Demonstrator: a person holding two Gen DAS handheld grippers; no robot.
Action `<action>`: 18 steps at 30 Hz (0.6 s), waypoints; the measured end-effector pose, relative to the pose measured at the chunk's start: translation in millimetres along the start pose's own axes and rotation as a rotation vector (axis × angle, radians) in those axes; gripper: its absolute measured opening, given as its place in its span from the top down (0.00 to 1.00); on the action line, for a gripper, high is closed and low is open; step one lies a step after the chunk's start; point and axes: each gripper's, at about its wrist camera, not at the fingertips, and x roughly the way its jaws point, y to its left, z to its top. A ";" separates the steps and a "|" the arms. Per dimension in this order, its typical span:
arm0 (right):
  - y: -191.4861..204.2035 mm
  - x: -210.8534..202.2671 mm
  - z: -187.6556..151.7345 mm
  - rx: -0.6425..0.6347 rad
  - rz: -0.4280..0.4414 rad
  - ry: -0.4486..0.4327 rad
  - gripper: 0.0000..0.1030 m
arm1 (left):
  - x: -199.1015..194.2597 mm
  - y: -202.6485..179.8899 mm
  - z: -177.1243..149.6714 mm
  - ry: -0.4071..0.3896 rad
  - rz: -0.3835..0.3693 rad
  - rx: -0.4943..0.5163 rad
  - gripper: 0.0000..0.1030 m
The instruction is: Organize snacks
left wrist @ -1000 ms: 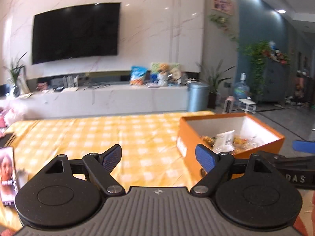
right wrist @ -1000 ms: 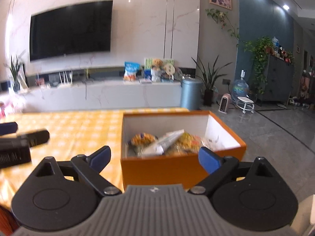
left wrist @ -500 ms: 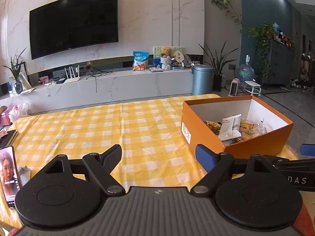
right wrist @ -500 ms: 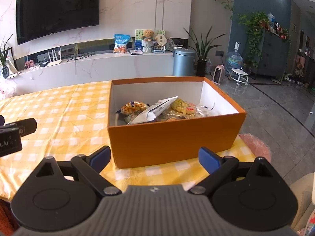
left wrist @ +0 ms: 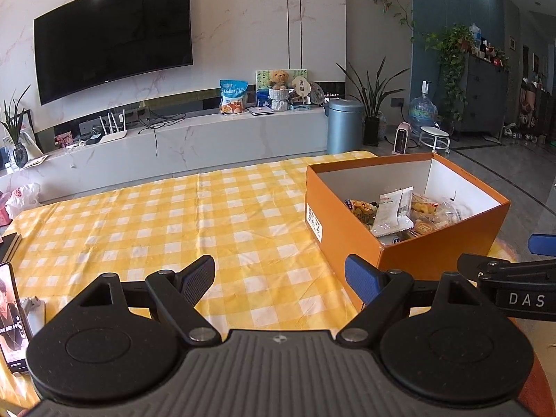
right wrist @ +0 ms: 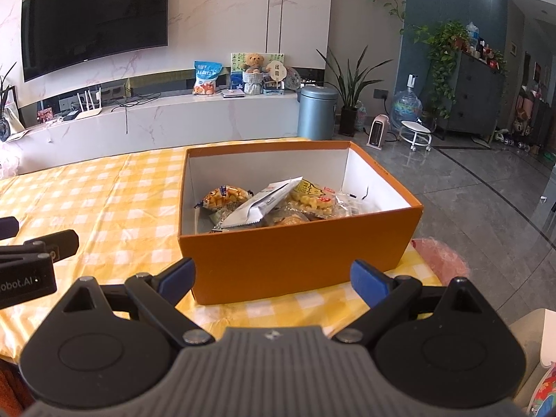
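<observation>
An open orange box stands on the yellow checked tablecloth at the table's right end; it also shows in the left wrist view. Inside lie several snack packets, among them a white packet and yellow ones; the white packet also shows in the left wrist view. My left gripper is open and empty above the cloth, left of the box. My right gripper is open and empty, just in front of the box's near wall.
A phone lies at the table's left edge with a small object beside it. Behind the table are a marble TV console, a grey bin and plants. A pink bag lies right of the box.
Both grippers have risen and tilted down, so the box interior and table top show more fully. Both stay open and empty.
</observation>
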 end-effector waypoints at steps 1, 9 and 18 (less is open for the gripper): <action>0.0 -0.2 0.0 0.000 0.001 0.001 0.09 | 0.4 -0.1 0.2 0.000 0.001 0.001 0.04; -0.8 -0.9 0.6 -0.003 0.007 0.000 0.09 | -0.4 0.5 -0.2 0.002 -0.001 -0.002 0.04; 2.2 0.1 -0.9 -0.016 0.011 0.000 0.09 | -1.4 -0.8 -1.4 0.004 -0.001 -0.003 0.04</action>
